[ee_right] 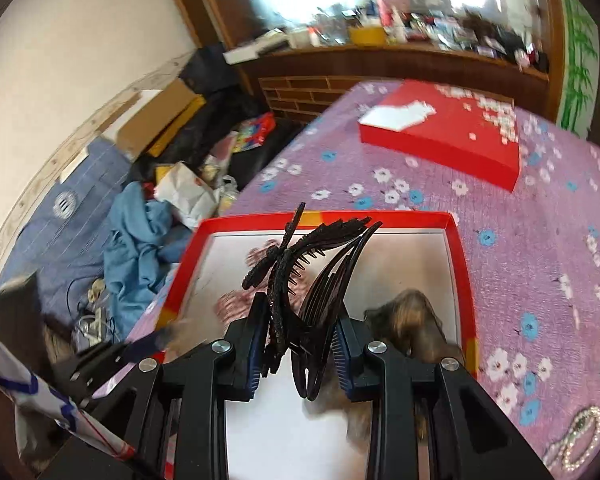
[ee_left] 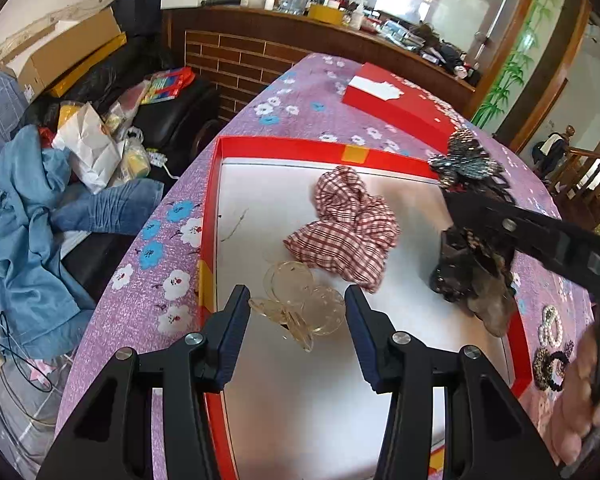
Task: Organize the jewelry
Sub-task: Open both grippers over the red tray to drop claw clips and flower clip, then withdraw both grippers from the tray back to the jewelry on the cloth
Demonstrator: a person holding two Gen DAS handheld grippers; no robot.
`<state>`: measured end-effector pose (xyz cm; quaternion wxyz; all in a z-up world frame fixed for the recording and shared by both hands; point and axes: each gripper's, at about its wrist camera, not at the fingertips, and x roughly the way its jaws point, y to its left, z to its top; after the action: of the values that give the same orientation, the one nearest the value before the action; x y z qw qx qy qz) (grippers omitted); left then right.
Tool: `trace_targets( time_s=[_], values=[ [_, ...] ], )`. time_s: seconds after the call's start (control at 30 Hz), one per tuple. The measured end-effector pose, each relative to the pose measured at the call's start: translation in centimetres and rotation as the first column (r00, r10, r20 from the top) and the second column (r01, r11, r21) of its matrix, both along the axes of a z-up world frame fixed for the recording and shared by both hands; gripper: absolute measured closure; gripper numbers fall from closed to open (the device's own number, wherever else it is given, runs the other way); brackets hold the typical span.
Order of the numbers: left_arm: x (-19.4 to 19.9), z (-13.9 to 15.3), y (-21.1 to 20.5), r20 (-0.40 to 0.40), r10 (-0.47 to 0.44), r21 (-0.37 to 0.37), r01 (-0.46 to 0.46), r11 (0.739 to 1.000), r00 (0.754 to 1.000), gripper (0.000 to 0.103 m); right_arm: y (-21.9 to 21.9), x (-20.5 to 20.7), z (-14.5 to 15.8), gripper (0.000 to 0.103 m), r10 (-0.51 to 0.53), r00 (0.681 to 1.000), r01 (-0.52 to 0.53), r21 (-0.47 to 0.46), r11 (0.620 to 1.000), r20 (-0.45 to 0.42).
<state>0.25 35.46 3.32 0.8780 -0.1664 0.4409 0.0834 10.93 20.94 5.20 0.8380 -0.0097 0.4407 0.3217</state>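
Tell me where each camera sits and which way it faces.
Left wrist: on the left tool, looking down into the red tray at a clear clip and plaid scrunchie; a hand shows.
Right wrist: on the right tool, shut on a black comb clip, above that tray.
Shared: tray, red lid.

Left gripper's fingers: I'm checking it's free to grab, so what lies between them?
In the left wrist view, a clear hair clip lies on the tray between the left gripper's open fingers, untouched.
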Motion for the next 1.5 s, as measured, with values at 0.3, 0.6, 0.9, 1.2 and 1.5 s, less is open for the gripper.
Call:
trace_targets(
  time_s=[0.3, 0.6, 0.9, 1.2, 1.5],
  values=[
    [0.7, -0.4, -0.1, -0.01, -0.008, -0.005, 0.008, 1.0, 1.0, 0.055, 0.3, 3.3, -2.8, 0.069, -0.059, 0.995, 0.057, -0.03, 0.998, -0.076],
    [0.5, -0.1, -0.1, -0.01, -0.003, -0.008, 0.003, 1.0, 1.0, 0.055, -0.1, 2.9, -2.2, 0.054, -0.044, 0.995, 0.045, 0.013, 0.999, -0.093],
    [-1.4, 1.8, -0.8, 0.043, -0.005, -0.011, 0.005, 1.0, 0.999, 0.05, -4.2, -0.4, 1.9, 0.054, -0.028, 0.999, 0.032, 0.116, 0.993, -0.029],
    [-3.3, 3.5, -5.5, 0.089, -0.08, -0.006, 0.081, 0.997, 0.993, 0.05, -12.2, -4.5, 2.0, 0.054, -0.054, 0.998, 0.06, 0.163, 0.985, -0.037],
    [-3.5, 4.1, -14.3, 0.09, -0.245, 0.034, 0.243, 0.97, 0.965, 0.05, -22.7, -6.8, 0.3, 0.054, -0.171, 0.984, 0.179, 0.178, 0.968, -0.058]
  ],
)
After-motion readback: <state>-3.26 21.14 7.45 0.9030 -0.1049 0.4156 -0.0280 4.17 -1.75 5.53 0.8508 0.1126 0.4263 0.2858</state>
